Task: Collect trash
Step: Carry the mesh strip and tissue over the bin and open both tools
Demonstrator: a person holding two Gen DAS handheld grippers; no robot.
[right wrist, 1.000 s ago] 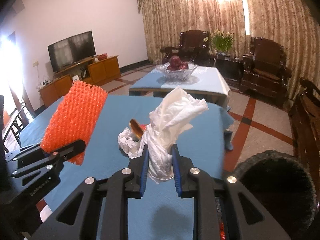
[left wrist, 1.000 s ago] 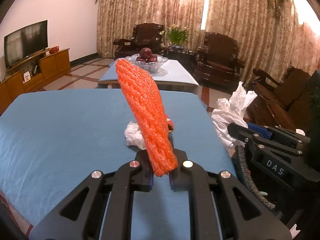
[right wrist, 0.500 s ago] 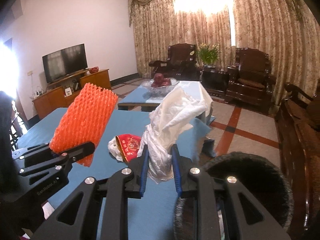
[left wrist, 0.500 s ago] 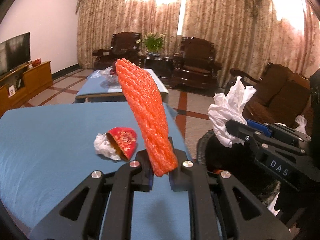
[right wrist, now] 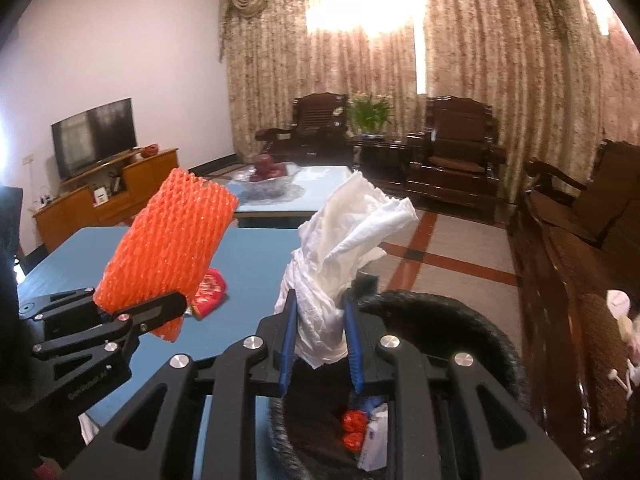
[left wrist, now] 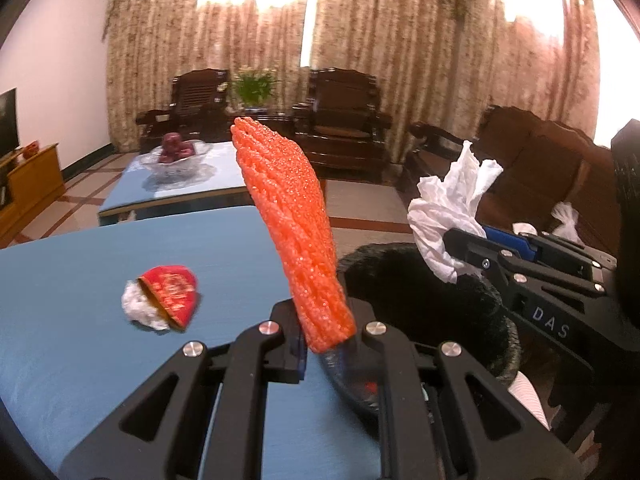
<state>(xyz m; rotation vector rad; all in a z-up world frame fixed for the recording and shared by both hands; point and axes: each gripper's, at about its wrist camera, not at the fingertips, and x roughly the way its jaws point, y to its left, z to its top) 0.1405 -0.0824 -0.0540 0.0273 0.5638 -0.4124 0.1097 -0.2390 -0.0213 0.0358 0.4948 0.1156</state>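
My left gripper (left wrist: 326, 344) is shut on an orange foam fruit net (left wrist: 292, 228) that stands upright at the right edge of the blue table (left wrist: 80, 264). It also shows in the right wrist view (right wrist: 168, 252). My right gripper (right wrist: 320, 344) is shut on a crumpled white tissue (right wrist: 344, 256), held over the dark fuzzy-rimmed bin (right wrist: 460, 320). The bin (left wrist: 432, 292) holds red wrappers (right wrist: 354, 428) and a packet. A red wrapper (left wrist: 172, 292) on a white tissue wad (left wrist: 140, 308) lies on the table.
A second blue table with a glass fruit bowl (left wrist: 178, 156) stands beyond. Dark wooden armchairs (right wrist: 456, 152) line the curtained back wall, a wooden sofa (right wrist: 580, 248) is on the right, and a TV (right wrist: 94, 136) on a cabinet is at left.
Both grippers have swung right with their loads, from over the table to the bin. The tissue now hangs over the bin opening and the foam net is beside its rim.
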